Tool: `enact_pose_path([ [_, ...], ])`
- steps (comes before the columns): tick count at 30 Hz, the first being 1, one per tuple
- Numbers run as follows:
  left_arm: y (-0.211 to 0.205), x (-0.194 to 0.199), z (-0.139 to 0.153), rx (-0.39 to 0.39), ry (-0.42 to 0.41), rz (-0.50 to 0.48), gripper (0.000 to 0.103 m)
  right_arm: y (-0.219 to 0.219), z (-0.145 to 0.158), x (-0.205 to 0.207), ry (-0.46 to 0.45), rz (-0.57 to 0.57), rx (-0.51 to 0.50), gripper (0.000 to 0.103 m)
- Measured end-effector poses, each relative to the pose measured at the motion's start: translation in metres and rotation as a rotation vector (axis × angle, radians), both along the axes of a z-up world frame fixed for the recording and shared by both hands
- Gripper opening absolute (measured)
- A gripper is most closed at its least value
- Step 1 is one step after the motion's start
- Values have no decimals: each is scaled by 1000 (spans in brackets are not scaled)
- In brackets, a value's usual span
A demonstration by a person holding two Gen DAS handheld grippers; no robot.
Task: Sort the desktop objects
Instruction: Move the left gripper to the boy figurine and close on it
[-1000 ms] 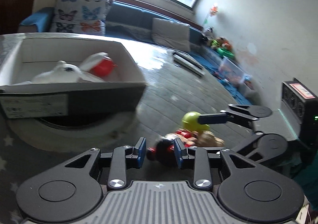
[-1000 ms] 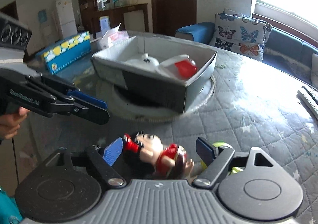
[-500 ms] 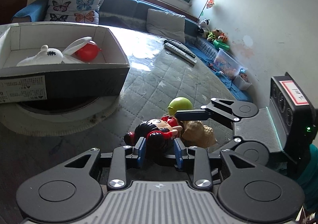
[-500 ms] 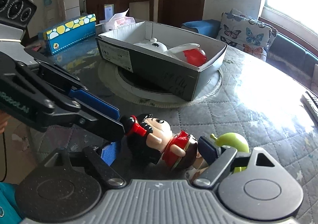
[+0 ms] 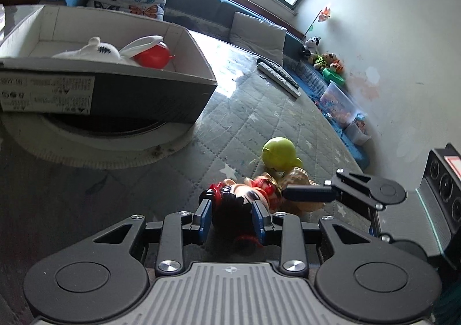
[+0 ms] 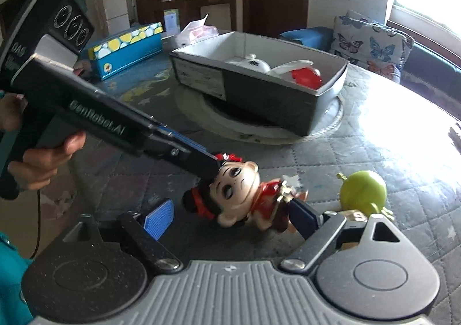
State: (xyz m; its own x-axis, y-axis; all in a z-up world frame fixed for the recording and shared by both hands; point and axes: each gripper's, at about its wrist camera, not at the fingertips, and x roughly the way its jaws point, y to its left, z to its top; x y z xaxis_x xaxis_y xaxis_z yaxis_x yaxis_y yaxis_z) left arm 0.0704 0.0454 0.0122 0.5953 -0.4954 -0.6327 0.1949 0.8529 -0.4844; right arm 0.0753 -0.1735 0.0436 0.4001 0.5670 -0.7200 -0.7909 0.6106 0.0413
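Doll (image 6: 239,195) lay on quilted table (image 6: 389,152), head pinched by left gripper (image 5: 232,217). Right gripper (image 6: 230,218) was spread wide around doll's body. Green toy (image 6: 363,191) sat just beside. Box (image 6: 259,94) stood beyond.

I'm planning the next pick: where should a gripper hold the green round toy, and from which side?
Grip the green round toy across its smooth ball-shaped body, coming from above; it lies on the table, with thin limbs and a brown toy crowding its lower side.
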Motion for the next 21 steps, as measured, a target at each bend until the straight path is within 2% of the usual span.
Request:
enact_pose_path([
  [3, 3, -1, -1, -10, 6, 7, 34, 2, -3, -6, 20, 19, 9, 85],
  [5, 5, -1, -1, -4, 10, 23, 34, 1, 0, -8, -19, -6, 7, 84],
  [9, 8, -2, -3, -28, 24, 27, 34, -4, 6, 1, -35, -18, 6, 84],
  [13, 7, -4, -6, -50, 35, 27, 34, -5, 4, 12, -38, -9, -10, 86],
  [17, 9, -2, -7, -67, 44, 36, 34, -5, -3, 21, 6, 13, 10, 89],
  [21, 13, 3, -9, -112, 62, 39, 33, -3, -8, 18, 9, 27, 2, 92],
])
